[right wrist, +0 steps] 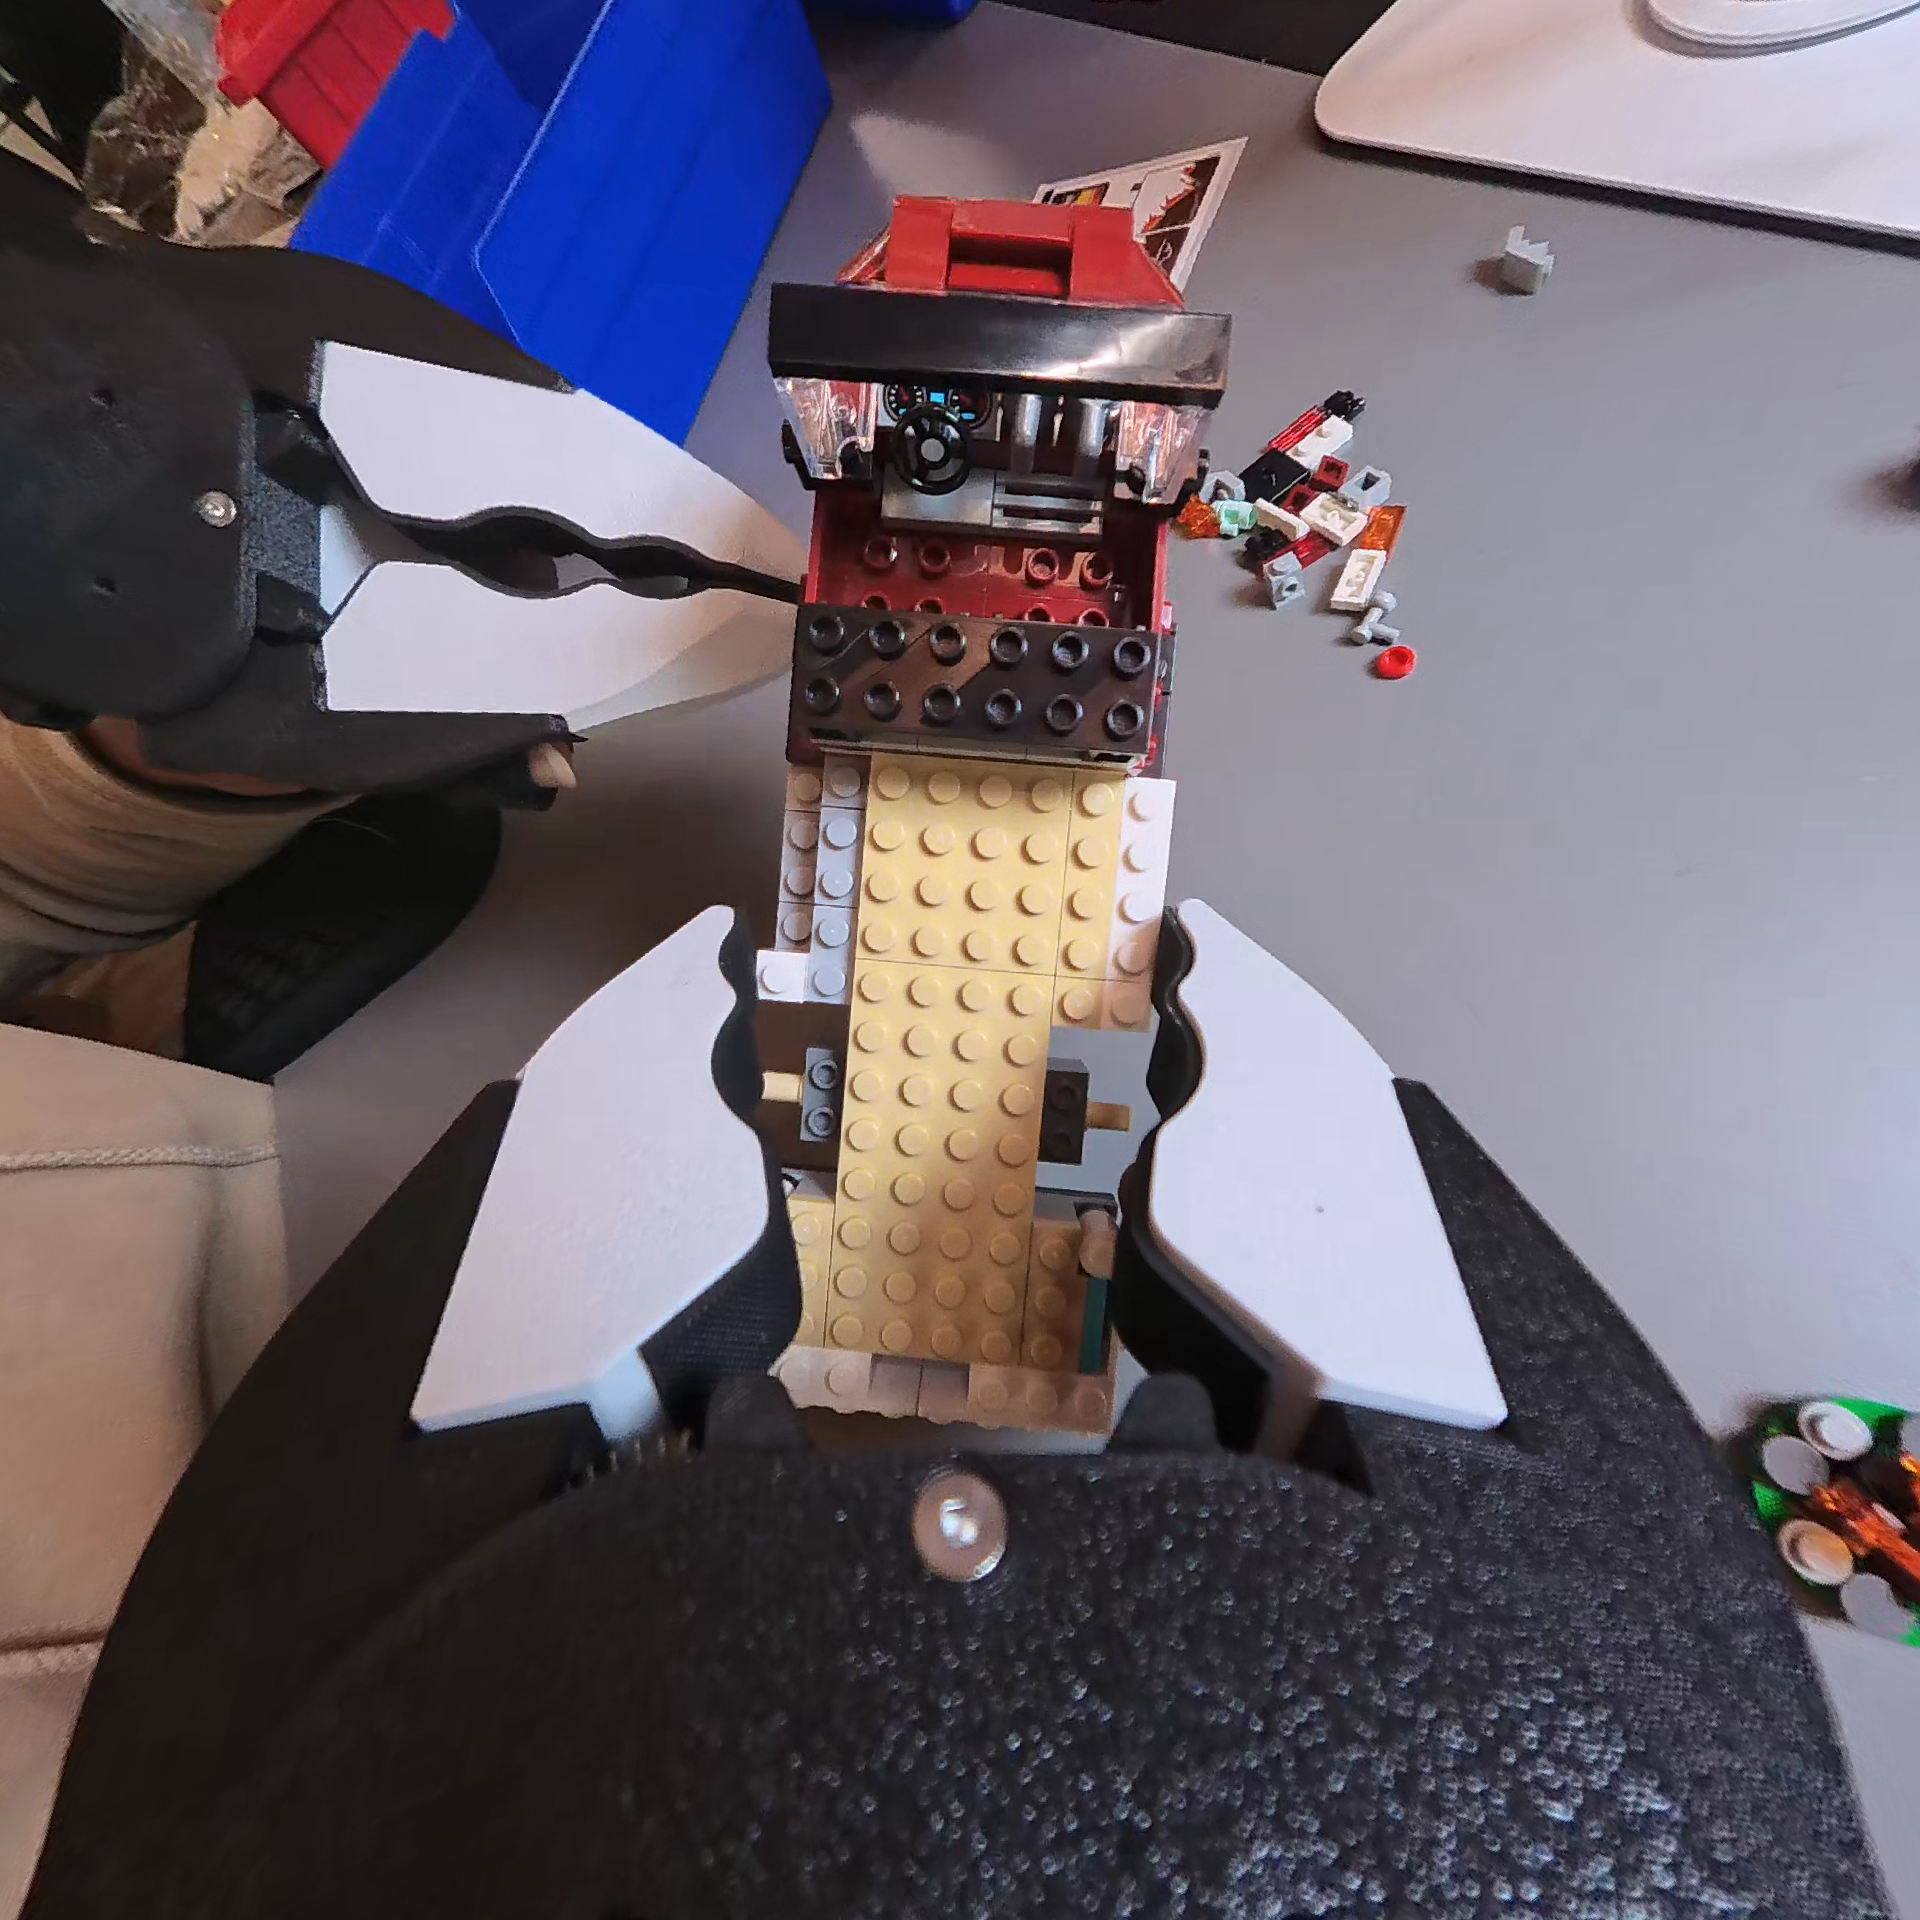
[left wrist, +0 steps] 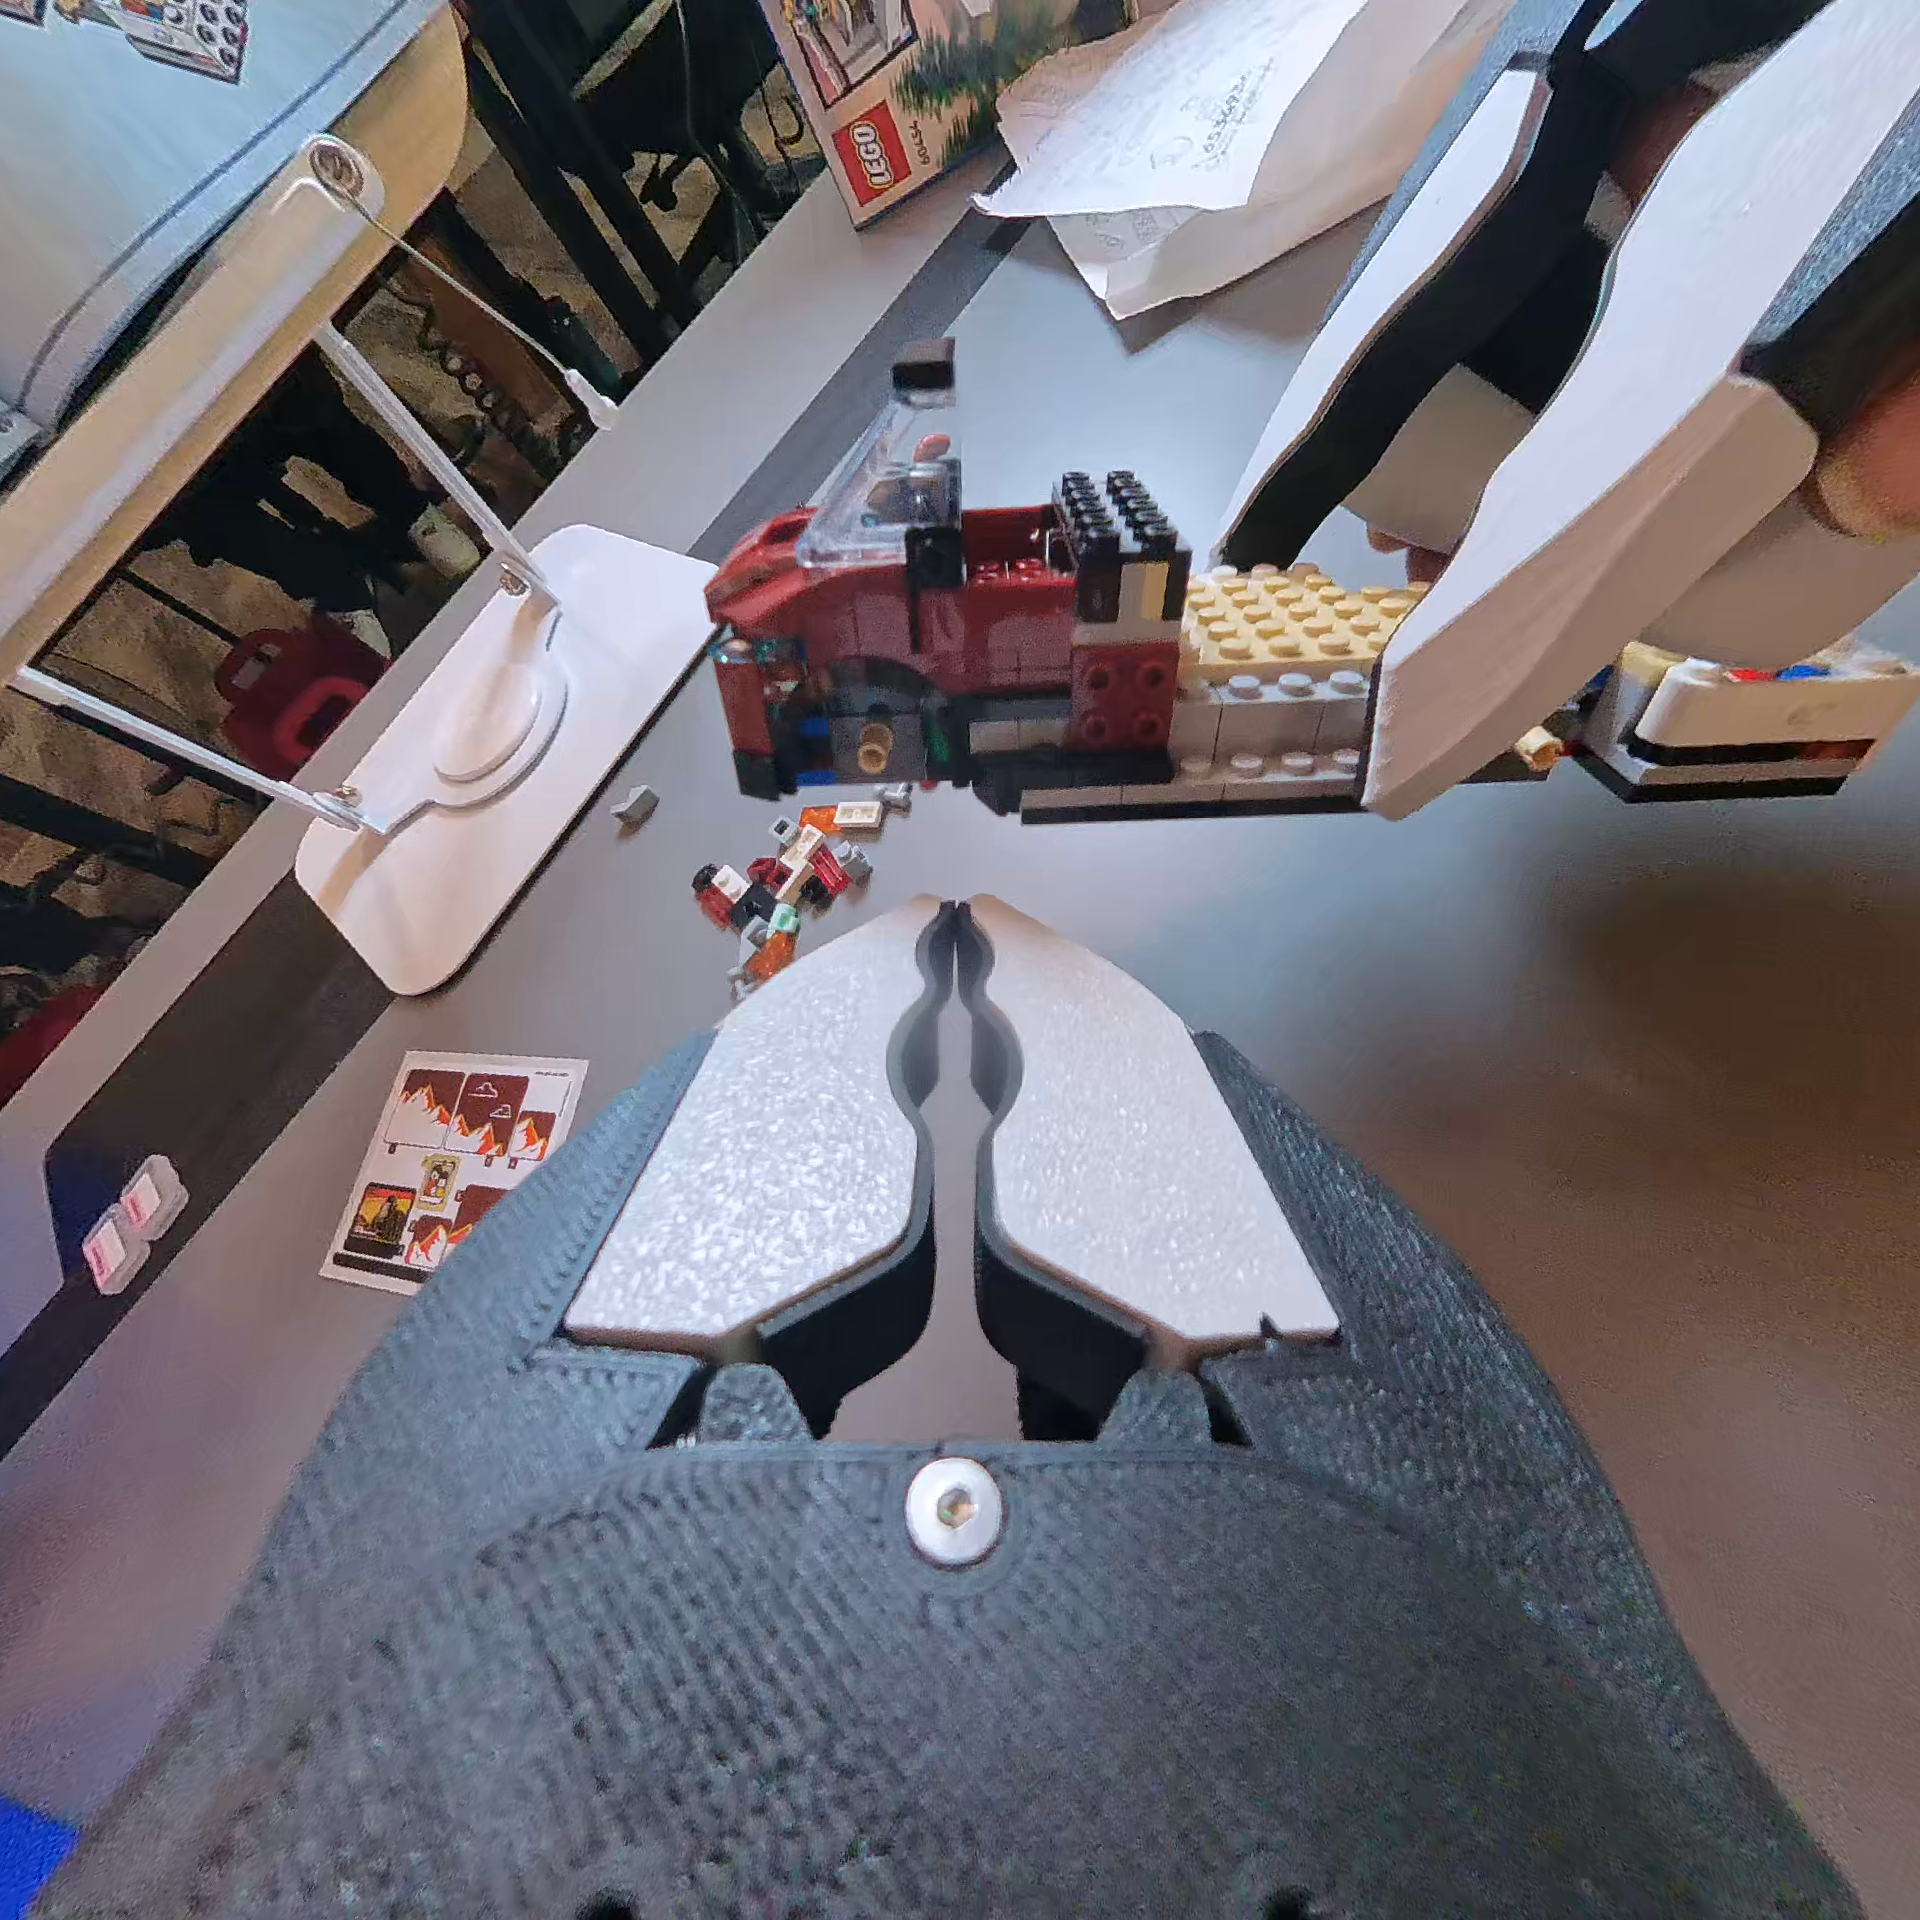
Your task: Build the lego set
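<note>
Being gripped at its tan studded rear deck, the brick truck [right wrist: 956, 852] is being carried between the fingers of the right gripper [right wrist: 956, 920]. Both pads are being pressed against the deck's white side strips. In the left wrist view the model seems to be held just clear of the grey table [left wrist: 1455, 1039], though this is only judged.

Build state: dark red cab, clear windscreen, steering wheel and black studded block are being shown in place. Wheels are not being seen on the tan axle pins. A scatter of loose pieces [left wrist: 790, 883] is lying near the cab, with one grey piece [left wrist: 634, 805] apart and a sticker sheet [left wrist: 457, 1164] unused.

The left gripper [left wrist: 956, 909] is being held with fingers together, nothing visible between them, tips just beside the cab's side wall.

Room: open table is being left on the truck's right. A white stand base [left wrist: 499, 748] and the table edge are crowding the far side, and a blue bin [right wrist: 582, 208] is standing beyond the cab.
</note>
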